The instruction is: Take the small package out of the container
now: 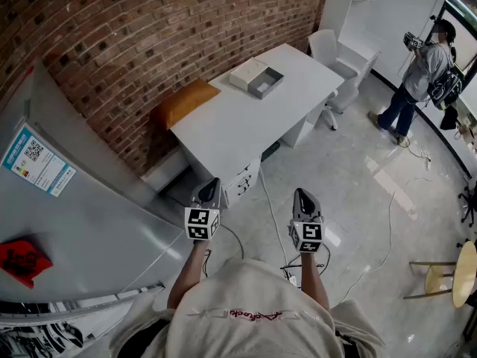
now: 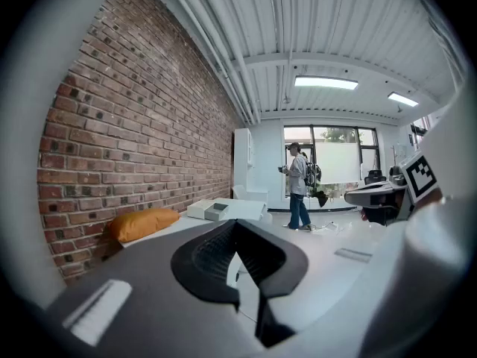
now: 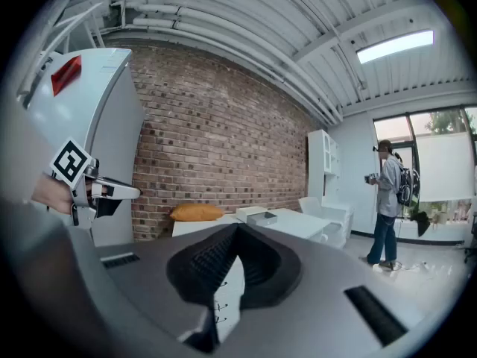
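Fingers of the left gripper (image 1: 210, 186) are pressed together with nothing between them, their tips meeting in the left gripper view. The gripper is held out over the floor (image 1: 350, 192) and tipped slightly down. Left of these fingers stands a grey refrigerator (image 1: 89, 222) bearing a printed label (image 1: 37, 162).

Ahead of the left fingers, a white tabletop (image 1: 223, 129) runs along the brick wall (image 1: 112, 43). An orange cushion (image 1: 185, 101) lies at its nearer end, ahead and a little left of the fingers. Farther along the tabletop a white box (image 1: 248, 72) sits just beside the open grey container (image 1: 267, 83), which is on the box's right.

The container lies well apart from both pairs of fingers, ahead of them and roughly in line with the gap between the two grippers. Its inside is too small to read, so the small package cannot be made out.

The right gripper (image 1: 302, 197) is held beside the left one, apart from it. Its fingers are likewise closed tip to tip and hold nothing.

Ahead and right of them stands a white chair (image 1: 328, 51), and farther right a person (image 1: 426, 69) stands by the windows. A wooden stool (image 1: 451, 274) is off to the right of the right fingers, and cables (image 1: 387, 237) trail across the floor.
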